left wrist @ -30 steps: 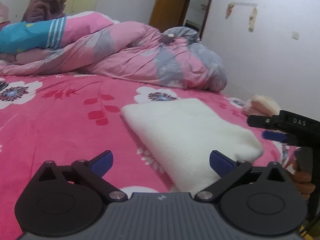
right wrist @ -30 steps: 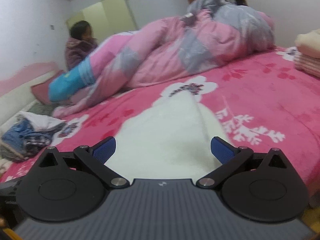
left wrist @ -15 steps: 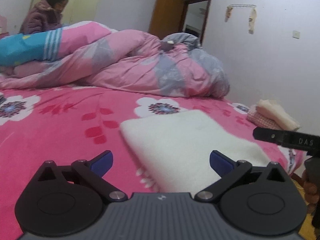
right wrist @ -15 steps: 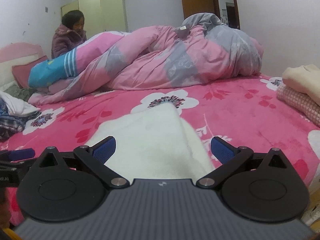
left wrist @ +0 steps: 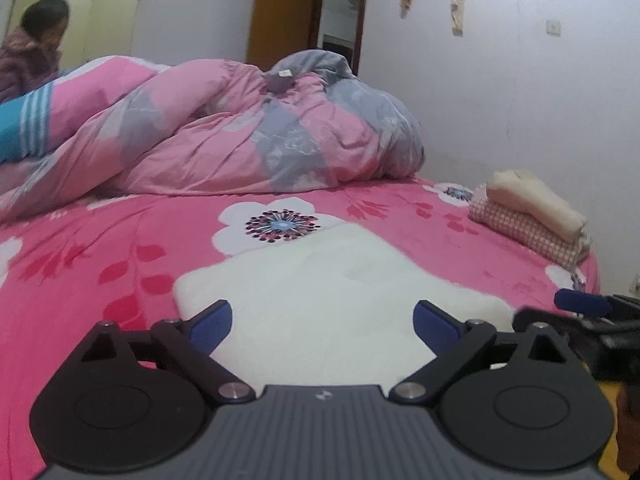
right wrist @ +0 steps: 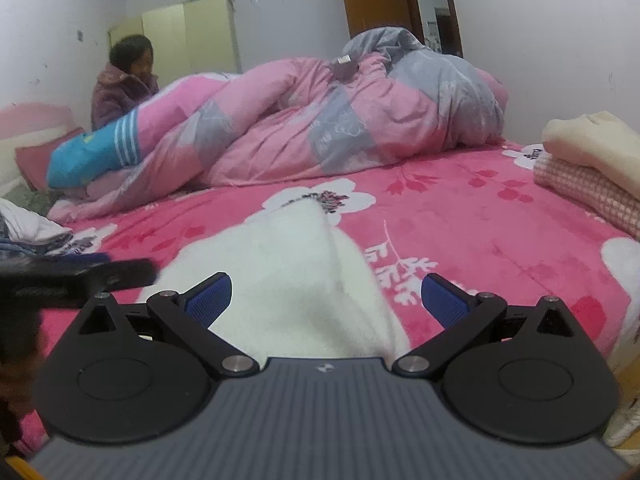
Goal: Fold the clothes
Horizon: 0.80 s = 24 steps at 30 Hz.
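A white fluffy folded garment (left wrist: 332, 292) lies flat on the pink flowered bed (left wrist: 120, 248), near its front edge. My left gripper (left wrist: 323, 324) hovers over the garment's near side; its jaws are closing but stand wide, and the blue pads (left wrist: 212, 326) touch nothing. The right gripper's dark body and one blue pad show at that view's right edge. From the right wrist, the same garment (right wrist: 288, 256) rises as a folded hump, and my right gripper (right wrist: 326, 300) sits wide open above its near end. The left gripper's blurred body crosses that view's left edge.
A pink and grey quilt (left wrist: 248, 136) is heaped across the back of the bed. A stack of folded clothes (left wrist: 532, 216) sits at the bed's right edge, by the white wall. Crumpled clothes (right wrist: 28, 232) lie at the left. A person (right wrist: 124, 80) sits beyond the quilt.
The left gripper has swung rightward and now faces the garment head-on, with the folded stack come into view. The right gripper rolled level. The garment has not moved.
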Motion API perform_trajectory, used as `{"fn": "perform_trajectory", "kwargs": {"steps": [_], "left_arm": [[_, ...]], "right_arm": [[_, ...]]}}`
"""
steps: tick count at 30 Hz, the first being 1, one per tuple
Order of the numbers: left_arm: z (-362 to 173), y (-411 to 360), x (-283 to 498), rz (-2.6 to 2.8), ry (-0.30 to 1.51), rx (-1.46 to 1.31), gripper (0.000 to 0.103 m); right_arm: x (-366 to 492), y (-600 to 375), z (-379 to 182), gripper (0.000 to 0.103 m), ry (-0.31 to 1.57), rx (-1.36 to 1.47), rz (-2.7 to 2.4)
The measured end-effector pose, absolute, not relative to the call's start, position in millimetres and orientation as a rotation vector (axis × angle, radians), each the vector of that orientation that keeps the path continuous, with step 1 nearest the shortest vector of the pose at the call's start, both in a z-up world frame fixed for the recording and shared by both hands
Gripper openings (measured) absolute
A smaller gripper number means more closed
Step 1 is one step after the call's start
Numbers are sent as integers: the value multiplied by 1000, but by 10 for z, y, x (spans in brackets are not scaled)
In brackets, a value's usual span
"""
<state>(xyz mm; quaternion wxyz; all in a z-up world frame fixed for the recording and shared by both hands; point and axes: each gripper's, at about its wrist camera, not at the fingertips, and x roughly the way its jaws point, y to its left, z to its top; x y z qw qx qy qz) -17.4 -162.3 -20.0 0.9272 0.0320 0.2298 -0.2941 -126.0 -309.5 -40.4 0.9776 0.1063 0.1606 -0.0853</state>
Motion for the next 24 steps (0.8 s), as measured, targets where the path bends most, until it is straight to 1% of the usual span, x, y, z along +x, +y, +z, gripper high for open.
{"fn": "perform_trajectory", "kwargs": {"steps": [1,3,4,5,6,7,8,9,11,13,16,18,21,24], "left_arm": [[-195,-1673,-125,-601,476,69,93],[-197,-1756,-30,-586,481,77,86],[-204,-1802,14,-575,481,88,84],[-214,-1849,55,-566,480,101,79],[-226,-1897,95,-556,479,116,74],[-240,-1947,137,-545,478,134,71],[-257,-1997,176,-534,477,151,66],[-268,-2038,208,-527,478,163,62],[-281,-2119,278,-525,480,182,60],[-288,-2216,338,-527,473,211,58],[-293,-2383,440,-532,455,260,58],[-316,-2510,524,-537,463,301,58],[-424,-2712,635,-530,529,405,57],[-512,-2760,671,-524,570,427,58]], "right_arm": [[-1279,-3104,-432,100,306,216,-158],[-1310,-3116,-479,96,266,209,-133],[-1320,-3122,-501,89,247,205,-122],[-1325,-3133,-515,83,230,201,-113],[-1325,-3151,-526,72,215,199,-107],[-1322,-3178,-542,61,205,206,-98],[-1317,-3210,-561,53,197,219,-85],[-1312,-3242,-580,50,189,233,-72],[-1297,-3298,-620,36,182,262,-37],[-1281,-3352,-661,29,177,291,0],[-1217,-3405,-727,26,181,308,15],[-1131,-3472,-832,25,226,323,3],[-1071,-3579,-956,25,252,379,16],[-1080,-3622,-985,25,247,419,39]]}}
